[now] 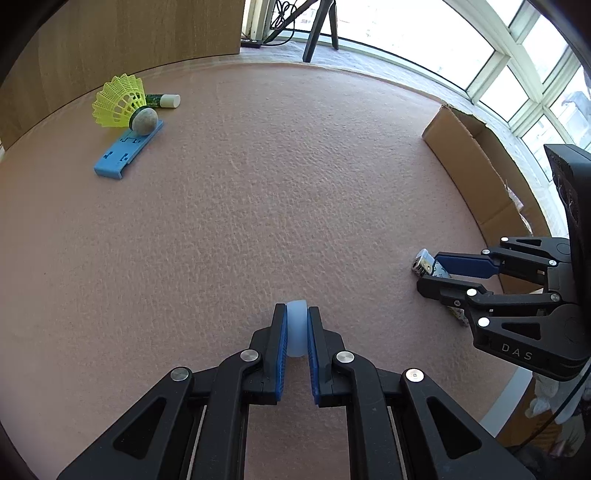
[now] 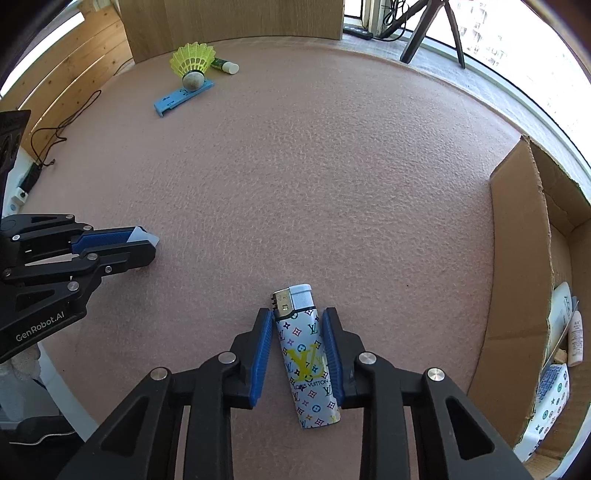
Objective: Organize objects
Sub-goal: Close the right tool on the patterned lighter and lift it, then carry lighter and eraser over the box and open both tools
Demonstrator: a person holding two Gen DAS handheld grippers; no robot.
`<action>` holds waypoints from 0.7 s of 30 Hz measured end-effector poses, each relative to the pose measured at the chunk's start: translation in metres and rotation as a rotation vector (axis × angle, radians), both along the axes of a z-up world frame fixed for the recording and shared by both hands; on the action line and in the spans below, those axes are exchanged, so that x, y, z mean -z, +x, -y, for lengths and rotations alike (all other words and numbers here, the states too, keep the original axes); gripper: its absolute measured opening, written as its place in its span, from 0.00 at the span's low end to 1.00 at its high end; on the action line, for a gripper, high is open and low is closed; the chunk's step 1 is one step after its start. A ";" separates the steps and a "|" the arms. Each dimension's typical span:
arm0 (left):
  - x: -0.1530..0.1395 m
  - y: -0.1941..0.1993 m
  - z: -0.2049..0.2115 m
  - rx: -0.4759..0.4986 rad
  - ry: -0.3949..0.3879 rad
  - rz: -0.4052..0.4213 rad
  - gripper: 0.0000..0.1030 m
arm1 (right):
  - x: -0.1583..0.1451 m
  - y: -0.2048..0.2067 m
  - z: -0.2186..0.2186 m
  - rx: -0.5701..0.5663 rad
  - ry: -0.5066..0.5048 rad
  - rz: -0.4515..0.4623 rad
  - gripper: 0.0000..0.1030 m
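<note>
My left gripper (image 1: 296, 314) is shut on a small pale white-blue round piece (image 1: 296, 326), low over the pink table mat (image 1: 277, 184); it also shows in the right wrist view (image 2: 142, 240). My right gripper (image 2: 297, 317) is open around a patterned lighter (image 2: 308, 362) that lies on the mat; the right pad touches it, the left pad stands slightly off. The lighter also shows in the left wrist view (image 1: 428, 264) between the right gripper's fingers (image 1: 461, 266). Far left lie a yellow shuttlecock (image 1: 120, 103), a blue plastic strip (image 1: 127, 149) and a glue stick (image 1: 164, 100).
An open cardboard box (image 2: 517, 277) stands at the mat's right edge with bottles and a patterned packet inside. A wooden panel (image 1: 129, 37) backs the table. A tripod (image 2: 432, 29) and windows lie beyond. Cables (image 2: 55, 136) hang at left.
</note>
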State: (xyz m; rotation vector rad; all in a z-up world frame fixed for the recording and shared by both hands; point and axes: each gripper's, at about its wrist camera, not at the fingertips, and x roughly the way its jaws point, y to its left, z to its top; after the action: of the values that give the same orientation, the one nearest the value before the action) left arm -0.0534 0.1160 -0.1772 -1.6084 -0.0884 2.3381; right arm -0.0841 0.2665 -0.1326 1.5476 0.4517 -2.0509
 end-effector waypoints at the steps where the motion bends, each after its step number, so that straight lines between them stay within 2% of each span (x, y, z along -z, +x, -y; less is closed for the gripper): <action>1: -0.001 0.000 -0.001 0.003 0.001 -0.001 0.10 | -0.001 0.000 -0.002 0.011 -0.009 0.002 0.23; 6: -0.009 -0.001 -0.007 0.015 0.011 -0.015 0.10 | -0.008 0.001 -0.009 0.062 -0.068 0.011 0.22; 14: -0.023 -0.008 -0.029 0.049 0.031 -0.051 0.10 | -0.039 0.005 -0.035 0.116 -0.145 -0.044 0.21; 17: -0.030 -0.013 -0.045 0.072 0.038 -0.067 0.10 | -0.051 0.002 -0.050 0.146 -0.164 -0.069 0.18; 19: -0.034 -0.019 -0.058 0.092 0.041 -0.078 0.10 | -0.059 0.000 -0.061 0.171 -0.181 -0.084 0.10; 21: -0.039 -0.026 -0.068 0.111 0.042 -0.091 0.10 | -0.067 -0.003 -0.072 0.196 -0.195 -0.097 0.09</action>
State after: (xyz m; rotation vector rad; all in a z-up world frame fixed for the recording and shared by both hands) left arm -0.0790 0.1844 -0.1380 -1.4469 -0.0275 2.3046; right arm -0.0869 0.3381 -0.0652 1.4278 0.1329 -2.2508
